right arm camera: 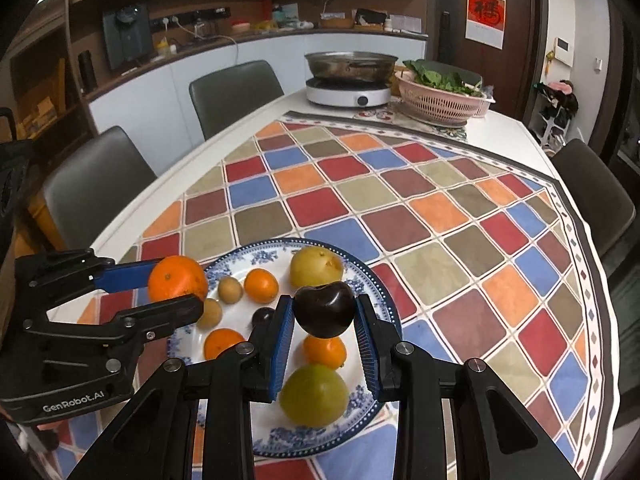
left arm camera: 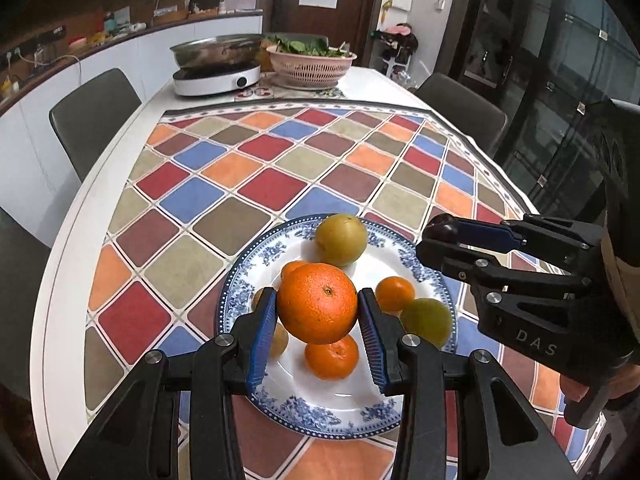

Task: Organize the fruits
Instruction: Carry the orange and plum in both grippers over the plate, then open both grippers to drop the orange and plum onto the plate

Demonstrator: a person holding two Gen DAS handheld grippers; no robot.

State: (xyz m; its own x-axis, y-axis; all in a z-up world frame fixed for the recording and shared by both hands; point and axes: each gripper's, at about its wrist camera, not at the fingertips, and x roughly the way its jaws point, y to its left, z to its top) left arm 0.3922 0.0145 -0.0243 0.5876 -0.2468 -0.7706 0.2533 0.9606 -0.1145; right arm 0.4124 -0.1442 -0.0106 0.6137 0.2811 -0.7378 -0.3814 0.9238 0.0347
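Observation:
A blue-patterned white plate [left arm camera: 240, 280] [right arm camera: 360, 412] lies on the checkered tablecloth and holds several fruits. My left gripper [left arm camera: 318, 304] [right arm camera: 176, 286] is shut on a large orange [left arm camera: 318, 302] [right arm camera: 177, 278], held just above the plate. My right gripper [right arm camera: 324, 312] [left arm camera: 438, 236] is shut on a dark plum [right arm camera: 325, 309] [left arm camera: 442, 227] over the plate's right part. On the plate lie small tangerines [left arm camera: 332, 356] [right arm camera: 261, 285], a yellow-green pear [left arm camera: 341, 240] [right arm camera: 316, 266], a green fruit [left arm camera: 426, 318] [right arm camera: 313, 394], small brownish fruits [right arm camera: 230, 289] and another dark plum [right arm camera: 262, 316].
At the table's far end stand an induction cooker with a steel pan [left arm camera: 218, 62] [right arm camera: 348, 76] and a pink basket of greens [left arm camera: 310, 62] [right arm camera: 440, 100]. Grey chairs [left arm camera: 94, 116] [right arm camera: 234, 92] stand around the table. A person's hand [left arm camera: 580, 390] grips the right tool.

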